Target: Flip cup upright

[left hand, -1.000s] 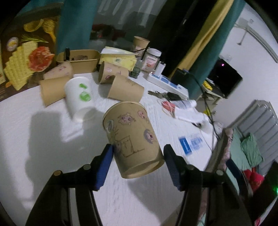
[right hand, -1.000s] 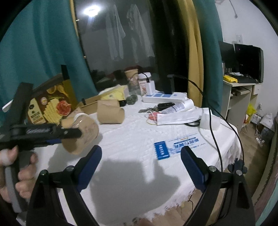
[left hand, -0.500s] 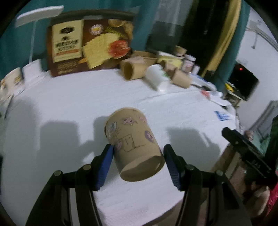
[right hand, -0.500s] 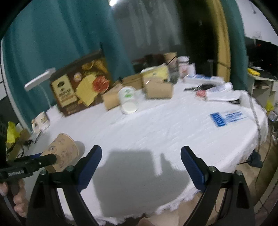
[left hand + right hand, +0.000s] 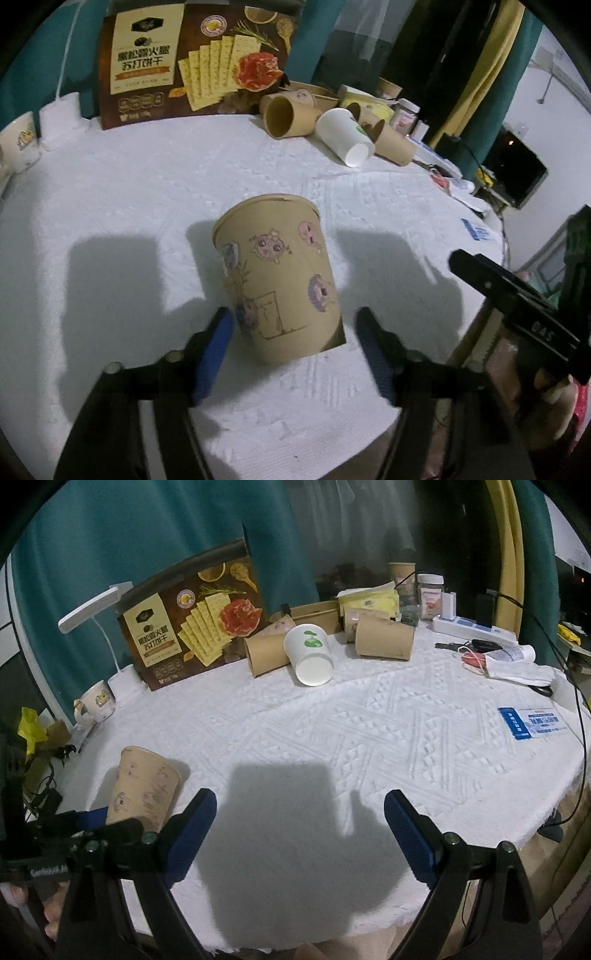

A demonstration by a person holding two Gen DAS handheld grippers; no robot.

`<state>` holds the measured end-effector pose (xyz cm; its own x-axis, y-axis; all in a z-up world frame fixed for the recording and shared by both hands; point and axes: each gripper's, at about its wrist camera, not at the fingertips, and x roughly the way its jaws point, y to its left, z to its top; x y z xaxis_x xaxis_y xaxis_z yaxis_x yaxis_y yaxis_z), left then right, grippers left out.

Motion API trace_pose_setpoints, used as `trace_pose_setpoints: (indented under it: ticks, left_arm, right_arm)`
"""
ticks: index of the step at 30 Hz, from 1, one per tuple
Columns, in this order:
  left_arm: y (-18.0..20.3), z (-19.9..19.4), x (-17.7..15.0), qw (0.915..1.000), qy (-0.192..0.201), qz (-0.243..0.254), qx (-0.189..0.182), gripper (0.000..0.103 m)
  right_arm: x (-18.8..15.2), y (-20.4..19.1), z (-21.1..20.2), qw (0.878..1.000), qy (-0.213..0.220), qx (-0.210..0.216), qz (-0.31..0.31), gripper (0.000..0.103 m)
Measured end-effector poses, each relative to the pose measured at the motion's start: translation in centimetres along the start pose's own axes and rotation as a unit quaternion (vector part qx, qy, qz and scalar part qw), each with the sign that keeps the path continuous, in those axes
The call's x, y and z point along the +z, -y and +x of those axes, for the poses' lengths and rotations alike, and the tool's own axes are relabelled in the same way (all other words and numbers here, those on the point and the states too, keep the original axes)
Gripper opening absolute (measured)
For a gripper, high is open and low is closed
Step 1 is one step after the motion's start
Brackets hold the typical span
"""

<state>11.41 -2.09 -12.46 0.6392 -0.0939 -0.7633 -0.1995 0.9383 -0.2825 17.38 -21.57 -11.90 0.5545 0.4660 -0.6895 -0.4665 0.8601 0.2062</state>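
A brown paper cup [image 5: 277, 280] with pink cartoon faces stands on end on the white tablecloth [image 5: 147, 206], near the table's front edge. My left gripper [image 5: 291, 314] straddles its lower part. Its jaws have just been opening, and a gap shows on each side between the blue pads [image 5: 216, 343] and the cup wall. In the right wrist view the same cup [image 5: 147, 790] is at the lower left, behind the left gripper's black frame [image 5: 74, 823]. My right gripper [image 5: 301, 797] hangs open over bare cloth with nothing between its fingers.
Several brown cups [image 5: 384, 638] and a white cup [image 5: 310, 657] lie on their sides at the back. Behind them stands a cracker box [image 5: 192, 624]. A mug [image 5: 94, 705], lamp base, power strip [image 5: 472, 626], keys, papers and a blue card [image 5: 532, 723] ring the table.
The left gripper carried the cup away from the pile of cups to the near side of the table, set it on the cloth and spread its jaws off it. The right gripper's view swung left.
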Motion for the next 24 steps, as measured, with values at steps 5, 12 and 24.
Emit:
trace_pose_setpoints:
  ticks: [5, 12, 24]
  left_arm:
    - [-1.1, -1.6, 0.2, 0.9988, 0.008, -0.021, -0.044, 0.085]
    - [-6.1, -7.0, 0.5, 0.9957, 0.08, -0.033, -0.032, 0.087]
    - [-13.6, -10.5, -0.6, 0.988, 0.128, -0.014, 0.085, 0.087]
  right_arm:
    - [1.3, -1.1, 0.3, 1.0, -0.023, 0.016, -0.012, 0.091]
    - [4.3, -5.2, 2.1, 0.988, -0.095, 0.114, -0.041, 0.091]
    - [5.8, -11.7, 10.5, 0.939, -0.284, 0.171, -0.086, 0.091]
